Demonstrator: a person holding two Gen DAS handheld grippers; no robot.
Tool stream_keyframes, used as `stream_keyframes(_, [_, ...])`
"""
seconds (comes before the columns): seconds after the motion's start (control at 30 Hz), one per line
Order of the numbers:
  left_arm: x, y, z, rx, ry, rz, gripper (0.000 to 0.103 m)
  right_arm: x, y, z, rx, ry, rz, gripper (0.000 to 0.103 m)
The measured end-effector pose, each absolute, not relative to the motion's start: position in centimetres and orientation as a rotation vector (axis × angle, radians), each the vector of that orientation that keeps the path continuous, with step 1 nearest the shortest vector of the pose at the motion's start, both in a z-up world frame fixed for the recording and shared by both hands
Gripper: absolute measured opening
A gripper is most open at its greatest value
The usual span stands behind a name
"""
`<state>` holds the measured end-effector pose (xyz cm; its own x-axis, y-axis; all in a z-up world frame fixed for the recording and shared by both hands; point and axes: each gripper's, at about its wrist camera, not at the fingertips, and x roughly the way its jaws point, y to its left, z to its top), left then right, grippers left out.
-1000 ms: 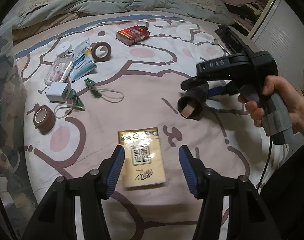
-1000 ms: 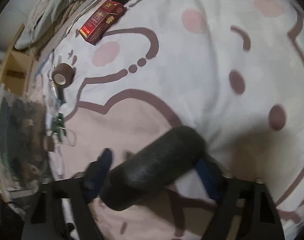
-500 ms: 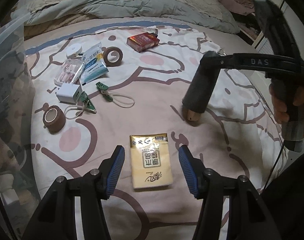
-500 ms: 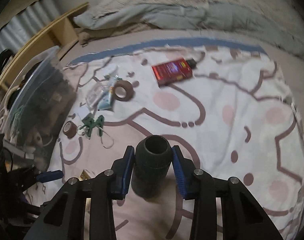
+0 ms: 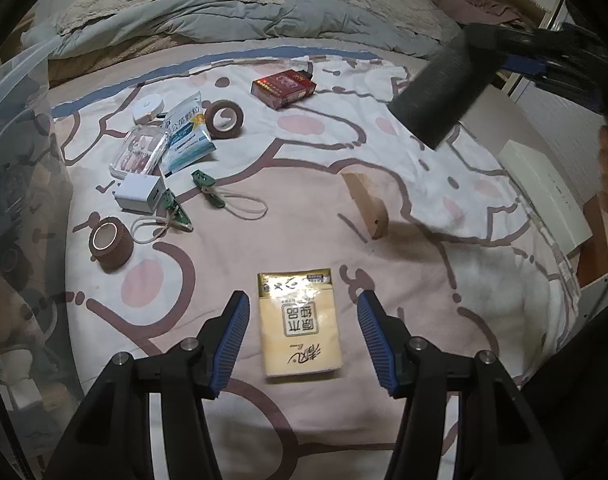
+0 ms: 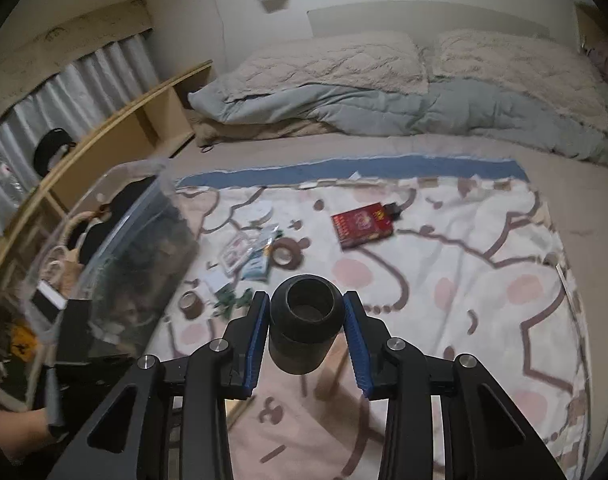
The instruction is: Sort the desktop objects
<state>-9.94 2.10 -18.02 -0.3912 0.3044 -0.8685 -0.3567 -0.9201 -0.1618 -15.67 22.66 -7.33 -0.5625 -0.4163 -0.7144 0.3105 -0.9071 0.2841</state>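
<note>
From our left wrist camera, the left claw (image 5: 301, 336) gapes wide over a yellow tissue pack (image 5: 299, 326) lying between its fingers on the bed (image 5: 304, 220). From our right wrist camera, the right claw (image 6: 306, 322) grips a black tube (image 6: 304, 318), lifted above the bed.

Each black tool (image 5: 299, 328) has blue ribbed pads (image 5: 233, 334) and silver screws.

Matt black tube (image 6: 304, 322), glossy yellow tissue pack (image 5: 299, 326), bare wooden block (image 5: 370, 208).
</note>
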Motion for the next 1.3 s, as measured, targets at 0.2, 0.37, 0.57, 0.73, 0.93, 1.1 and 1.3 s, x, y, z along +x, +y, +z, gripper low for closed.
stream_keyframes(0.2, [-10.0, 2.1, -19.7, -1.503, 0.079, 2.307, 0.056, -15.1, 22.5, -12.2, 1.429, -0.317, -2.259, 0.038])
stream_keyframes(0.37, [-10.2, 2.1, -21.0, -1.556, 0.043, 2.293, 0.074, -14.2, 23.1, -16.4, 1.628, -0.516, -2.027, 0.038])
stream_keyframes(0.57, [-10.6, 3.3, -22.4, -1.595, 0.117, 2.293, 0.074, -14.4, 24.0, -18.8, 1.727, -0.462, -2.045, 0.038])
stream_keyframes(0.73, [-11.1, 3.6, -24.2, -1.650, 0.153, 2.278, 0.074, -15.6, 24.7, -19.6, 1.705, -0.453, -2.086, 0.039])
stream_keyframes(0.93, [-10.6, 4.2, -24.8, -1.648, 0.251, 2.261, 0.076, -16.3, 24.8, -20.0, 1.701, -0.299, -2.193, 0.039])
stream_keyframes(1.1, [-10.1, 3.0, -24.8, -1.650, 0.328, 2.297, 0.077, -16.8, 26.3, -21.0, 1.754, -0.300, -2.226, 0.040])
stream_keyframes(1.3, [-10.3, -0.1, -24.5, -1.736, 0.329, 2.373, 0.077, -16.7, 26.9, -21.5, 1.787, -0.237, -2.239, 0.042])
